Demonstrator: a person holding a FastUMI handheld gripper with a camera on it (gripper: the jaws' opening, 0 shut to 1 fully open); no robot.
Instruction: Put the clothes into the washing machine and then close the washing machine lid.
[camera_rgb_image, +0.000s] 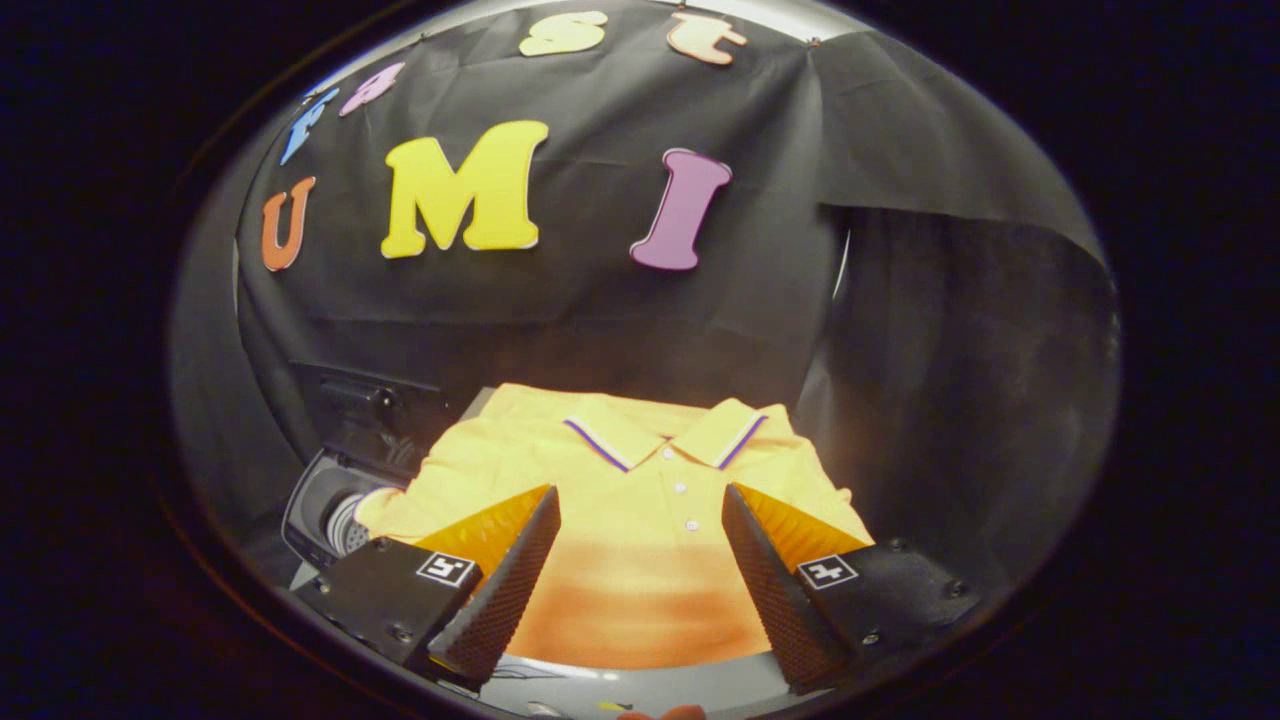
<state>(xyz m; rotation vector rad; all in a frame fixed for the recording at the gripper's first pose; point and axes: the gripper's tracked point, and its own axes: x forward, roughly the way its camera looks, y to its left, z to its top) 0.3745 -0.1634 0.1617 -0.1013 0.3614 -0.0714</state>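
One yellow polo shirt spread flat between the fingers and beyond them, collar on the far side. Collar edged with a thin dark stripe, small white buttons down the middle of the chest. Cloth bright yellow near the collar, more orange closer to the fingers. Gripper wide open, fingers well apart, nothing held; cannot tell if the tips touch the cloth. Shirt resting on a pale surface, seen just under its near hem. Washing machine beyond the left finger, lid raised, drum opening dark and hard to make out. Left sleeve reaching to the rim of the opening. Lower corners of the shirt hidden behind both fingers.
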